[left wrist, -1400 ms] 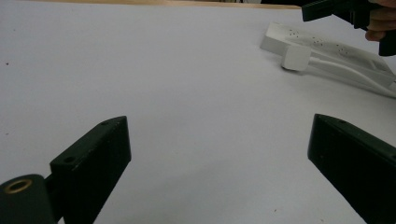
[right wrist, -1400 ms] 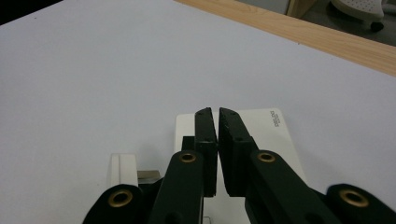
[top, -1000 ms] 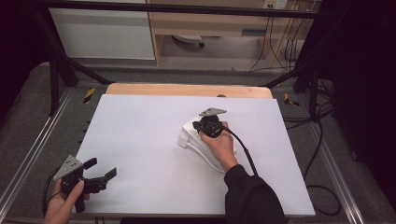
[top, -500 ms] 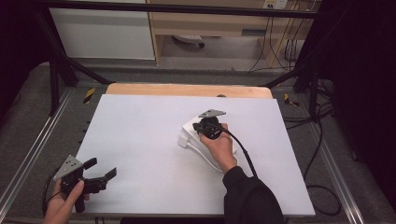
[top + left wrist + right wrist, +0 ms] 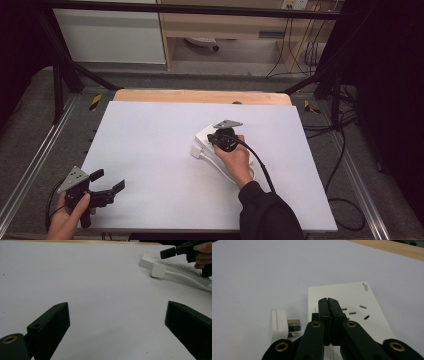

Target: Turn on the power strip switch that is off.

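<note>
A white power strip (image 5: 348, 305) lay flat on the white worktop (image 5: 150, 145), directly under the closed right claw (image 5: 328, 301), whose tips seemed to rest on its top face. Slanted socket slots showed just right of the tips, small grey lettering at its far corner. A white plug (image 5: 279, 323) lay on its side just left of the claw, its metal prongs pointing toward the strip.

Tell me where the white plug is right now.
In the high view the white plug lies on the white table, right of centre, beside the power strip's left end, under the shut right tool.
</note>
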Action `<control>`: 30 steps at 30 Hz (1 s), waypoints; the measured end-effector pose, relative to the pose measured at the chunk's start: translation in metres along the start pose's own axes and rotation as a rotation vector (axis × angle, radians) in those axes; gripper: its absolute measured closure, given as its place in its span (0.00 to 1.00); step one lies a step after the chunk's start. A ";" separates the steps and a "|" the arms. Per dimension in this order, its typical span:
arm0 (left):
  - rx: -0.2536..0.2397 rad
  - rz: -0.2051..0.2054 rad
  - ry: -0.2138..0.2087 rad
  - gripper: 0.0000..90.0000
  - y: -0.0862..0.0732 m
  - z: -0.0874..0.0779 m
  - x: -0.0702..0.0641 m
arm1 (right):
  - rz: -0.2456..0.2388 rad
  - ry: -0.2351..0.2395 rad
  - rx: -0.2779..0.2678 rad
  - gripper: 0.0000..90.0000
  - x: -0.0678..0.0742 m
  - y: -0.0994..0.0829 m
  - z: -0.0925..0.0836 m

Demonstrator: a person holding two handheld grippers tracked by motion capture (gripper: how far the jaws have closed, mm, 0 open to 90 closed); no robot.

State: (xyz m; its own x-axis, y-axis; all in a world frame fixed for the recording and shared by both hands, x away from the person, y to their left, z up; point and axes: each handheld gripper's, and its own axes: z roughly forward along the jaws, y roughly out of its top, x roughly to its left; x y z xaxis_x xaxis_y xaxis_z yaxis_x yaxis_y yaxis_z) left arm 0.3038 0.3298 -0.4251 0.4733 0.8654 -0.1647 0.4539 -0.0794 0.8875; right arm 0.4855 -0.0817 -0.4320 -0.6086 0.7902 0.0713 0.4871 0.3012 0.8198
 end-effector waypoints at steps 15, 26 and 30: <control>0.003 0.003 -0.001 0.07 0.000 0.000 0.000 | 0.024 0.006 0.034 1.00 0.002 -0.001 0.001; 0.001 0.004 -0.001 0.07 0.000 0.000 -0.001 | 0.021 0.002 0.048 1.00 0.002 0.000 0.002; 0.001 0.004 -0.001 0.07 0.000 0.000 0.000 | 0.019 0.001 0.053 1.00 0.002 0.000 0.002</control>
State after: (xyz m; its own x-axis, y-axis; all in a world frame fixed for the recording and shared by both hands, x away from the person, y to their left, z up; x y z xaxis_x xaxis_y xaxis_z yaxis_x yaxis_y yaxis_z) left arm 0.3035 0.3295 -0.4249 0.4761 0.8644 -0.1619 0.4528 -0.0831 0.8877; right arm 0.4856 -0.0786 -0.4332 -0.5998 0.7954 0.0868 0.5311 0.3146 0.7867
